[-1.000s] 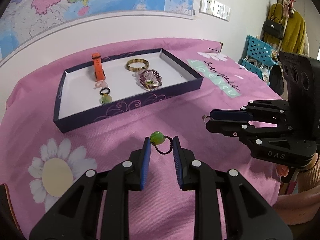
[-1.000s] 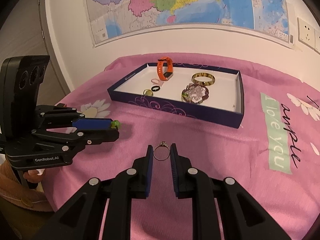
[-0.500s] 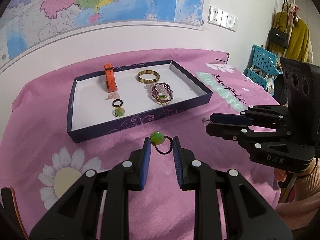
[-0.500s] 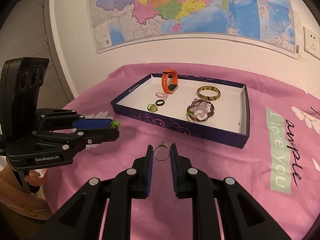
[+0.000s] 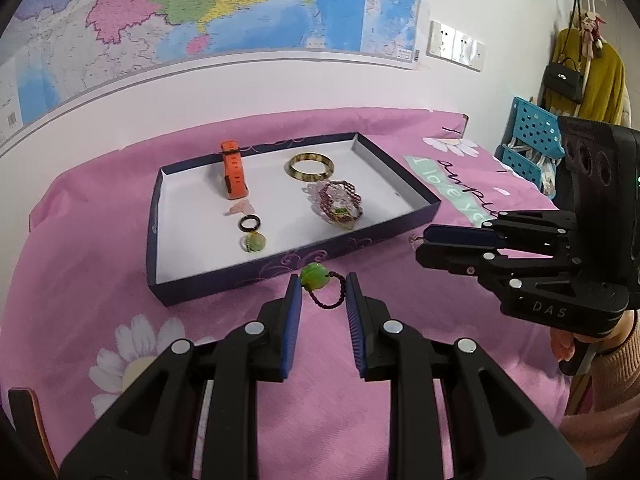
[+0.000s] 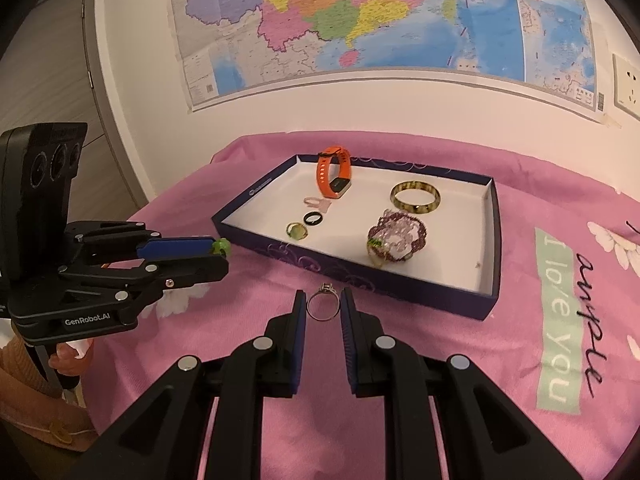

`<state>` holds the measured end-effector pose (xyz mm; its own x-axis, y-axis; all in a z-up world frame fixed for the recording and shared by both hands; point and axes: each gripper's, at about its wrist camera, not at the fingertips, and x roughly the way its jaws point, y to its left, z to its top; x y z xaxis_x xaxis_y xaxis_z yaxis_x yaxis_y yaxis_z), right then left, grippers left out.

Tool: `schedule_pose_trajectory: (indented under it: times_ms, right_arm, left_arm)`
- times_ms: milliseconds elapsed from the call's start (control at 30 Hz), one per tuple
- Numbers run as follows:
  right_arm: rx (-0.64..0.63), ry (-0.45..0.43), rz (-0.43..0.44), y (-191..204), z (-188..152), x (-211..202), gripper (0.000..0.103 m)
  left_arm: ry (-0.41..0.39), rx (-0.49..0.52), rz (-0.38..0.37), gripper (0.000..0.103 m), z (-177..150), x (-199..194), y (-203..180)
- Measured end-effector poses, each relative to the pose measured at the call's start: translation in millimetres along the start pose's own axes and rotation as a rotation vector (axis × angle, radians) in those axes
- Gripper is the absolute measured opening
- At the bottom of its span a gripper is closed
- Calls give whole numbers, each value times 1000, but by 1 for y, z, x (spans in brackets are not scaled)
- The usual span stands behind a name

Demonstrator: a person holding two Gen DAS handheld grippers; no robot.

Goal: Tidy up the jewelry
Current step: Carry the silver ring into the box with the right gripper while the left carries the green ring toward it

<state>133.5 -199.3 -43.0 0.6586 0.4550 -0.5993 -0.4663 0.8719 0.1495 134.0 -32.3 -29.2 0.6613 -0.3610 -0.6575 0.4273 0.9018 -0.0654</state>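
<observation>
**Two pieces in transit toward the tray**

Change noted: both claws carrying their loads closer to the tray (image 5: 416,216) than a second ago, with its near wall now sitting just ahead of each claw's tips instead of well beyond them. Grips unchanged over that second. Judging from this: delivery step under way, with lowering over the tray floor and letting go probably coming next, and neither piece deposited yet.

Claws:
- Left claw (image 5: 320,300): clenched on a beaded loop with a green bead (image 5: 316,278), holding it clear of the pink cloth (image 5: 80,272), just short of the tray's near wall.
- Right claw (image 6: 323,308): clenched on a thin metal ring (image 6: 323,307), small setting uppermost, likewise just short of the near wall.

Count, inside the tray:
- 1 orange wristband (image 5: 234,172), standing on edge at the back
- 1 mottled bangle (image 5: 311,166), lying flat
- 1 heap of purple beads (image 5: 338,202), with a green fleck in it
- 1 small pink piece (image 5: 239,209)
- 1 black ring (image 5: 251,223)
- 1 green-stoned ring (image 5: 255,242)

Count, outside the tray:
- 2 pieces, both held in claws as above
- none showing loose on the cloth in either view

Totalling 8 pieces: 6 stowed, 2 pending.
</observation>
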Motion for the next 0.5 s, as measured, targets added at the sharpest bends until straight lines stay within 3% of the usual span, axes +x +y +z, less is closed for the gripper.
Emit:
schedule_pose_trajectory:
  times_ms: [500]
  right_arm:
    - [-7, -29, -27, -9, 21, 4, 16]
  left_arm:
    - [-9, -23, 22, 23, 11, 6, 15]
